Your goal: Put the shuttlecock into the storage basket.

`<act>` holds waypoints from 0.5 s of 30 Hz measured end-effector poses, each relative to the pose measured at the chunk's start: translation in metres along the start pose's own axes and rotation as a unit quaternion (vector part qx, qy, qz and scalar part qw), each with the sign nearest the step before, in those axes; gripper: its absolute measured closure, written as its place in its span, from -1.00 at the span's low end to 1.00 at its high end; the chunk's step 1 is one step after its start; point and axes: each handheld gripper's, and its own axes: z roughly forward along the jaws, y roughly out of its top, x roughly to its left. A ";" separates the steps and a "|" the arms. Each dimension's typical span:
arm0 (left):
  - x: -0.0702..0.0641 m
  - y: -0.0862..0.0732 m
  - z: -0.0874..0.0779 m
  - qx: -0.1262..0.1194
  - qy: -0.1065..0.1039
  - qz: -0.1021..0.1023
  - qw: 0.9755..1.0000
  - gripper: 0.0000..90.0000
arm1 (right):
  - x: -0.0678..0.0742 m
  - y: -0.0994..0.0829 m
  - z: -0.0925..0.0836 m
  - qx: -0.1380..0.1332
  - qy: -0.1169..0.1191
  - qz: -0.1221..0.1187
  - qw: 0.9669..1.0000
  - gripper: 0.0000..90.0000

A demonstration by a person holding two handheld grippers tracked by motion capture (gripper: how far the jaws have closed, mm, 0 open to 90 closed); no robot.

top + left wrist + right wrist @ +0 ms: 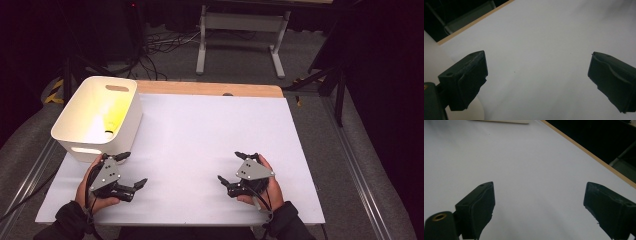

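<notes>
Left tongs (134, 170) spread wide, empty, just beside white bin (80, 112) at tabletop (210, 130) left edge. Right tongs (235, 167) also agape, empty, well apart. Yellowish item inside bin, unclear. Likely between steps; next: reach into bin.

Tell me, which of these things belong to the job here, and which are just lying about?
Belonging:
- white plastic bin with handle slots
- small yellow object inside it
- left gripper, jaws open
- right gripper, jaws open

Lying about:
- white table frame behind
- floor cables
</notes>
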 end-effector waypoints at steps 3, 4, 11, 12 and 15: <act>0.001 -0.006 -0.003 0.004 0.003 -0.001 1.000 -0.94 | 0.001 -0.001 0.001 -0.004 0.003 -0.001 1.000 -0.77; 0.002 -0.008 -0.005 0.003 0.005 -0.003 1.000 -0.93 | 0.001 -0.001 0.001 -0.007 0.005 0.001 1.000 -0.78; 0.003 -0.014 -0.013 -0.005 0.003 -0.022 1.000 -0.93 | 0.001 -0.002 0.002 -0.009 0.012 0.004 1.000 -0.79; 0.003 -0.015 -0.013 -0.006 0.003 -0.020 1.000 -0.93 | 0.001 -0.002 0.002 -0.008 0.011 0.004 1.000 -0.79; 0.002 -0.014 -0.012 -0.004 0.006 -0.010 1.000 -0.93 | 0.004 -0.001 0.002 -0.006 0.006 -0.008 1.000 -0.79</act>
